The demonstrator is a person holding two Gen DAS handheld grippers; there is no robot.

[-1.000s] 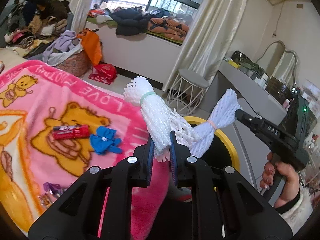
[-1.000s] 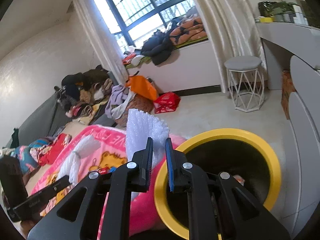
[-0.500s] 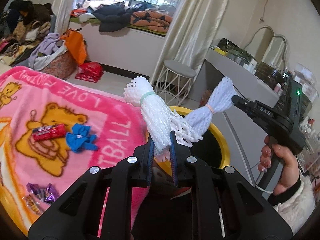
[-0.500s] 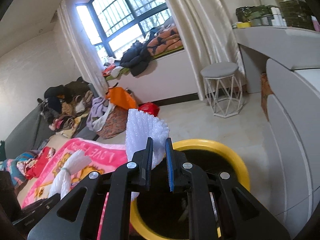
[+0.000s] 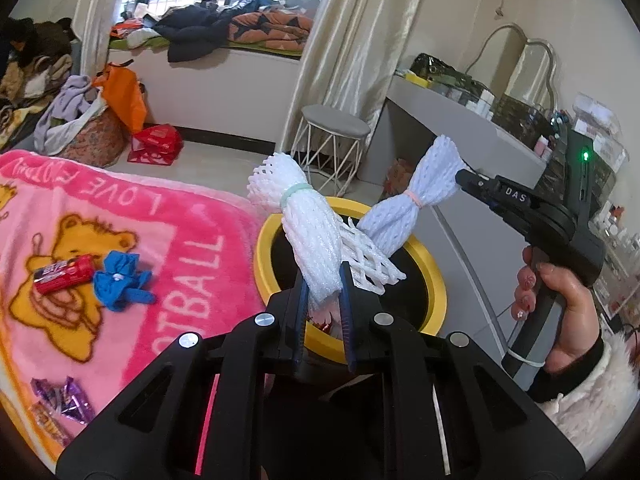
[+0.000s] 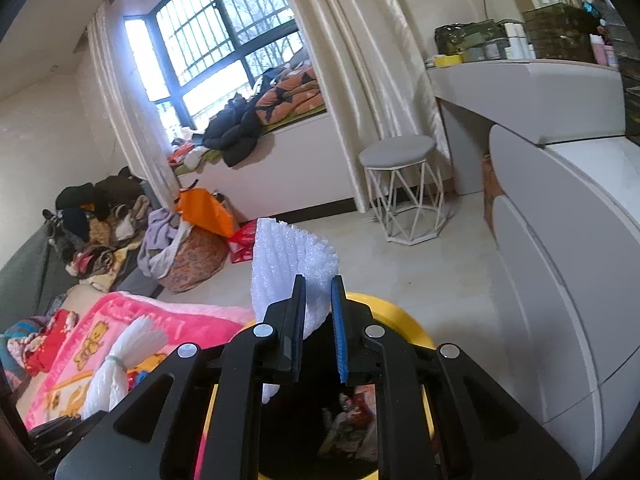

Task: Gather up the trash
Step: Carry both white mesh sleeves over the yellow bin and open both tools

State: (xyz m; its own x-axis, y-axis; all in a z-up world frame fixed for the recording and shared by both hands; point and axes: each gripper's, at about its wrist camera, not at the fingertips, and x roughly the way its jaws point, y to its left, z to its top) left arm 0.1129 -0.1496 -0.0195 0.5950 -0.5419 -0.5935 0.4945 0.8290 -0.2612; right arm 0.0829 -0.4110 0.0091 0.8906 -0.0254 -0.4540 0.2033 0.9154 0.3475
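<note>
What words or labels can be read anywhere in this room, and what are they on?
"LOVE FOOTBALL" (FOOTBALL split and partly cut off): on the pink blanket, upside down.
"DAS": on the right gripper.
Red wrapper: white print, too blurred.
Purple wrappers: nothing legible.
Bottles on the desk: labels too small.

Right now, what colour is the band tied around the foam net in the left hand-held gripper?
Pale green band, clearest in the left wrist view.
</note>
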